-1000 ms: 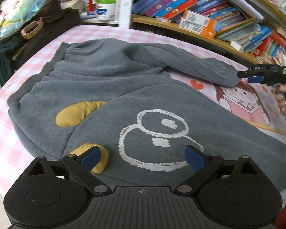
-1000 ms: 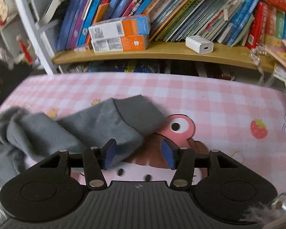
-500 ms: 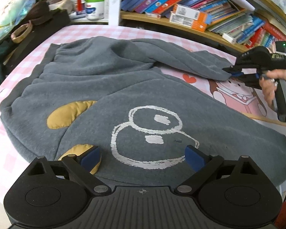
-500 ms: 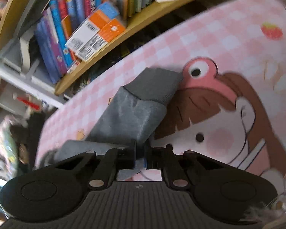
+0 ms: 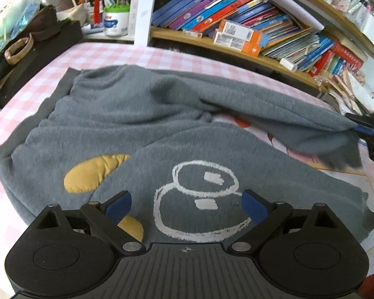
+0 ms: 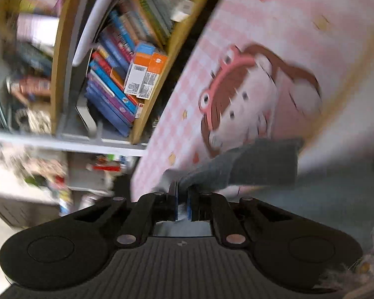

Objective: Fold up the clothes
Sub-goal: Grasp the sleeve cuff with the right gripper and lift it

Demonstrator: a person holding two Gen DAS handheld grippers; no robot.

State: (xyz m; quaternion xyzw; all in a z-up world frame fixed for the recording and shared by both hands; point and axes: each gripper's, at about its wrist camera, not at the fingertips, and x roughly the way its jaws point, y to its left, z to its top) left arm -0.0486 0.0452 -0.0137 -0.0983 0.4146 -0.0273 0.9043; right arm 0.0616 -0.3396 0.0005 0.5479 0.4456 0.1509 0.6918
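One grey sweatshirt [image 5: 142,124] is spread flat on the pink checked cloth [image 5: 107,54], in front of the bookshelf [image 5: 236,47], with its white ring print [image 5: 199,199] and yellow patches facing up. The left gripper [image 5: 185,205] is held spread wide above the hem, nothing between its blue pads [image 5: 118,205]. The right gripper [image 6: 182,200] is clamped on the sleeve [image 6: 249,167], whose cuff end is raised off the cloth; that view is tilted and blurred. The sleeve is seen stretched away from the sweatshirt body toward the cartoon girl [image 6: 239,94] printed on the cloth.
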